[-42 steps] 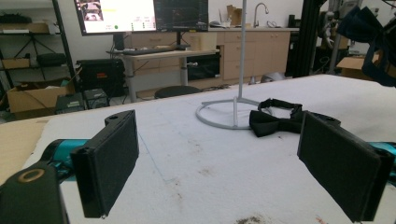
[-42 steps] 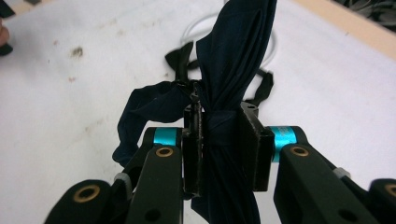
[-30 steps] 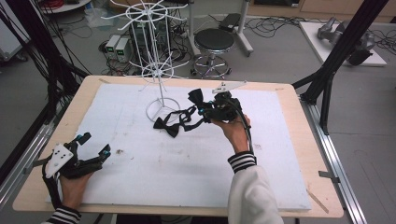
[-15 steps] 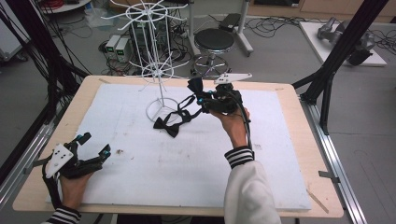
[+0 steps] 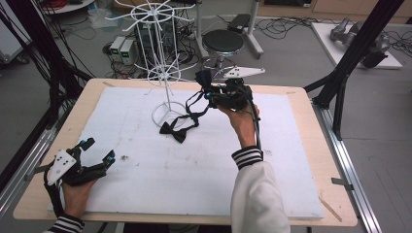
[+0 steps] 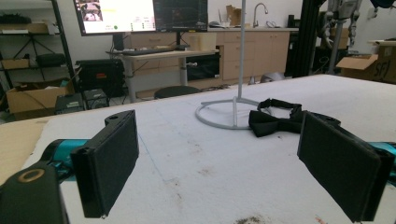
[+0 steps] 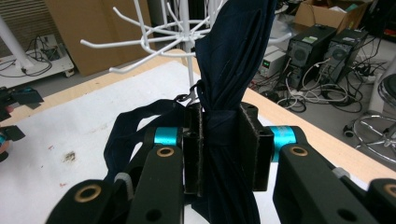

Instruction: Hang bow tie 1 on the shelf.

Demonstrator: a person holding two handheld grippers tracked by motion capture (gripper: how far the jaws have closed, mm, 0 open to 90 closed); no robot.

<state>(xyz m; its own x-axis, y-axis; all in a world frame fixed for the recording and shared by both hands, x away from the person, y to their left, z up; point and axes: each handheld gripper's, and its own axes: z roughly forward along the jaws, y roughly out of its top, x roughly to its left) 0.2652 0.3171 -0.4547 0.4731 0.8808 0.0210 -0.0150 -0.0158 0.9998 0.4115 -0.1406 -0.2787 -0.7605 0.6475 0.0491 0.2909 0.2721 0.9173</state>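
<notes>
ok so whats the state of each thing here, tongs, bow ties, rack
right tongs: shut on the dark bow tie, held up off the table beside the rack
dark bow tie: pinched at its knot, strap hanging down
left tongs: open, nothing between them, low at the table's near left
black bow tie: lying flat on the white mat by the rack's base
white wire rack: upright, hooks bare
</notes>
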